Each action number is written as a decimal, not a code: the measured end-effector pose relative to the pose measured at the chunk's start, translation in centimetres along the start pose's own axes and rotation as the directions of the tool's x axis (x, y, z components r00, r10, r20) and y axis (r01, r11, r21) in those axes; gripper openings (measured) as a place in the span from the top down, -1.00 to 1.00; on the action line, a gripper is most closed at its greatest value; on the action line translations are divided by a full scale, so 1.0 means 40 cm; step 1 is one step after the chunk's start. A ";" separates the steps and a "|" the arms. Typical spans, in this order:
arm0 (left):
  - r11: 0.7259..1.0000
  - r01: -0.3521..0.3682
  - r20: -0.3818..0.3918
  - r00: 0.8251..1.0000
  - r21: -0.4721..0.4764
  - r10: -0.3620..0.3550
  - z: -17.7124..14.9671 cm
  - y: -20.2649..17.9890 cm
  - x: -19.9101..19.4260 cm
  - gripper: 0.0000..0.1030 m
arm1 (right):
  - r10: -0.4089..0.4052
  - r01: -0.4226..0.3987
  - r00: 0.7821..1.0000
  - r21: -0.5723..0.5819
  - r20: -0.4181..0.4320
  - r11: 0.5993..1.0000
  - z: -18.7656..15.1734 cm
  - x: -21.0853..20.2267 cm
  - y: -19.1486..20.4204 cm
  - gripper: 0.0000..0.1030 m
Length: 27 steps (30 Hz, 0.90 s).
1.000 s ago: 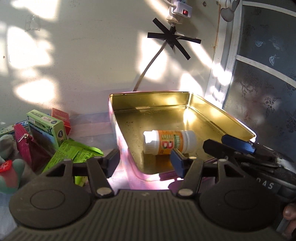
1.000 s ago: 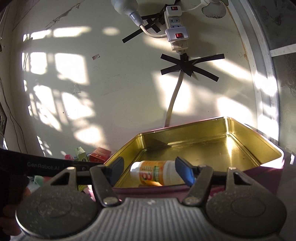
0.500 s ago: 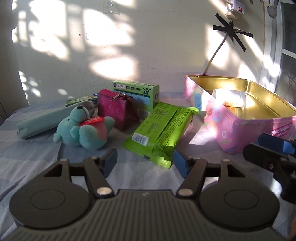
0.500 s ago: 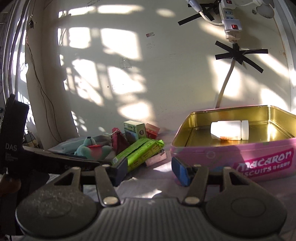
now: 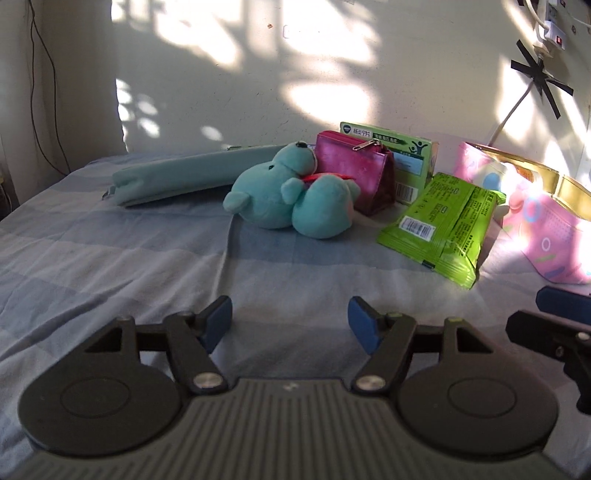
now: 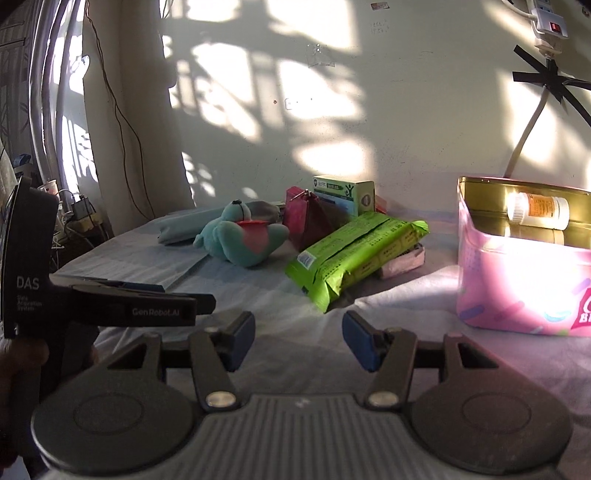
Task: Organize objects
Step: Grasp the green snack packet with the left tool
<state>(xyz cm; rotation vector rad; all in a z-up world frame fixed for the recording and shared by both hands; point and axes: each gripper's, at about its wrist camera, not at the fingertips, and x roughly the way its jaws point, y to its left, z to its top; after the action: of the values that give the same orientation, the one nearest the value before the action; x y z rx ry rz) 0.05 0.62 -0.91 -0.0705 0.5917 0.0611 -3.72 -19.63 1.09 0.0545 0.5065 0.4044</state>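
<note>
Low, warm sunlight throws dappled patches and window-bar shadows on the wall [image 6: 258,92]. Glare washes out the pink biscuit tin [image 6: 524,288] at right. The near foreground lies dim; fisheye bending curves the edges.

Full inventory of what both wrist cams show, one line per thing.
tin: 1, pink, gold inside, right side of bed
bottle: 1, white, orange label, lying in tin
snack pack: 1, green, left of tin
plush: 1, teal, mid bed
pouch: 1, magenta, behind plush
box: 1, green, behind pouch
pencil case: 1, grey-green, left of plush
power strip: 1, white, on wall
left gripper: black, blue pads, empty, jaws opening
right gripper: same, empty, open
</note>
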 end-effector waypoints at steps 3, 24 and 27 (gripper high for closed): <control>0.997 0.044 0.014 0.999 -0.065 -0.043 0.000 0.026 -0.001 -0.38 | -0.017 0.018 0.999 0.016 -0.044 1.000 0.012 0.041 -0.005 -0.05; 0.982 0.116 0.058 0.992 -0.146 -0.108 -0.006 0.055 -0.005 -0.50 | 0.007 0.016 0.993 0.199 -0.117 0.980 0.080 0.188 -0.079 0.71; 0.980 0.121 0.057 0.992 -0.155 -0.114 -0.006 0.060 -0.005 -0.50 | 0.070 -0.048 0.989 0.165 -0.128 0.985 0.059 0.135 -0.060 0.72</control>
<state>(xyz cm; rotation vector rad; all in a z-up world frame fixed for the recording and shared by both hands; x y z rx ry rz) -0.42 2.98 -1.12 -0.2572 0.5333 -0.0055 2.58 -19.62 0.31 0.2006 0.6702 0.4265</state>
